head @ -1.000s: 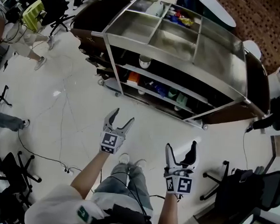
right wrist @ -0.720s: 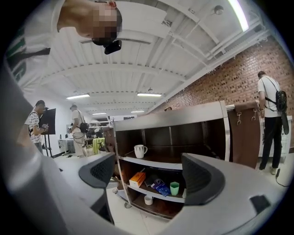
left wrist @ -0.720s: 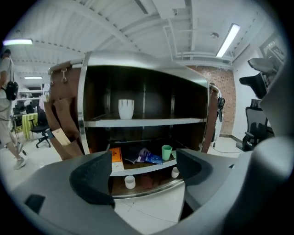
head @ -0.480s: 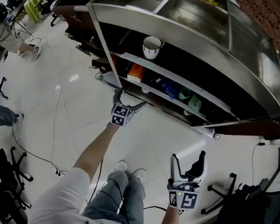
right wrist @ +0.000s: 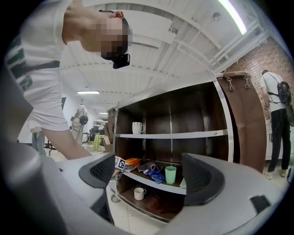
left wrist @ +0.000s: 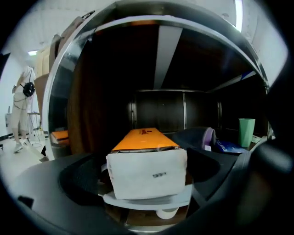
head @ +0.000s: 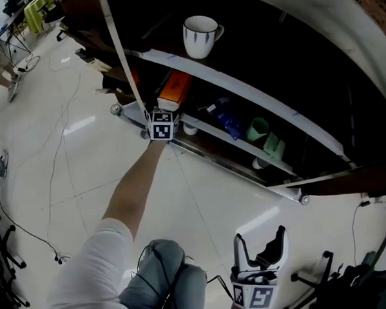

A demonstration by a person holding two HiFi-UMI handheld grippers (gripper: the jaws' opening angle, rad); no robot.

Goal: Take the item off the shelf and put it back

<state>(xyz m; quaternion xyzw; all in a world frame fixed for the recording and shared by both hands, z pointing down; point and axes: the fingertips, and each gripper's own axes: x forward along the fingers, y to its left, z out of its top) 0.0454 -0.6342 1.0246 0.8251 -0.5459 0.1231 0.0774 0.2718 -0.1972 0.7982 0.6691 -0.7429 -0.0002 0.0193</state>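
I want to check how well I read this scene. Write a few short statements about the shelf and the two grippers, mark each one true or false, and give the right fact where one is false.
1. A white mug stands upright on the upper shelf. True.
2. Nothing stands between the jaws of the left gripper. False: the end of the orange box stands between them, and the jaws are closing.
3. The right gripper holds the green cup. False: its jaws are apart and empty, away from the shelf, and the cup stands on the shelf.
4. The green cup is on the same shelf as the orange box. True.
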